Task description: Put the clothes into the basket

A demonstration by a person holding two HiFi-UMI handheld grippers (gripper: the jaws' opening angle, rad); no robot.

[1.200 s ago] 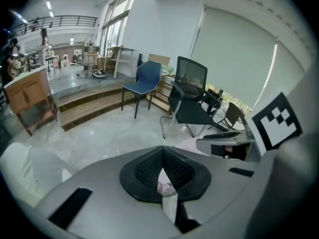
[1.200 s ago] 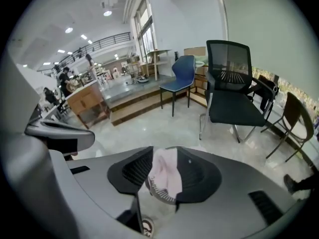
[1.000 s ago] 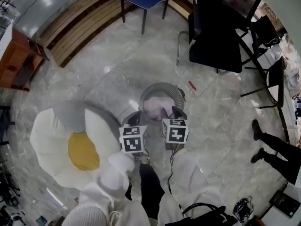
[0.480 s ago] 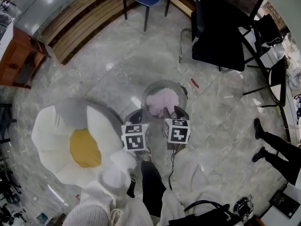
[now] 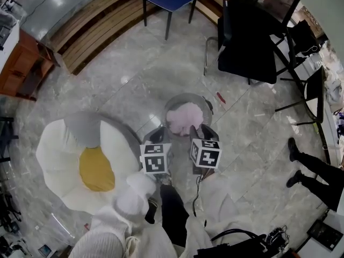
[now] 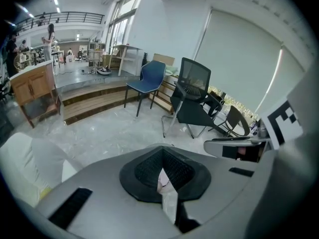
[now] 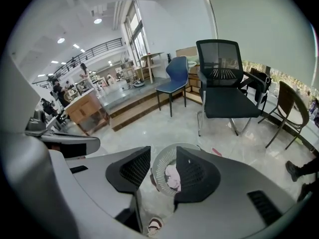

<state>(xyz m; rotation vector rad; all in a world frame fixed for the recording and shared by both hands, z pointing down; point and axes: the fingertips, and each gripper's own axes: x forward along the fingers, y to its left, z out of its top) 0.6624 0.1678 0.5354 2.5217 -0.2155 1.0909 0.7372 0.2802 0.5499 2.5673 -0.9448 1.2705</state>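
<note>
Right gripper [image 5: 200,131] jaws apart, empty, at near rim of basket [image 5: 185,97]; pink clothes [image 5: 184,117] inside. Left gripper [image 5: 155,135] jaws together.

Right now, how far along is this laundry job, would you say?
Done: a pink garment lies in the basket. In hand: nothing; the right gripper is open and empty, aimed at the basket, and the left gripper is shut. Left: no other loose clothes show.
</note>
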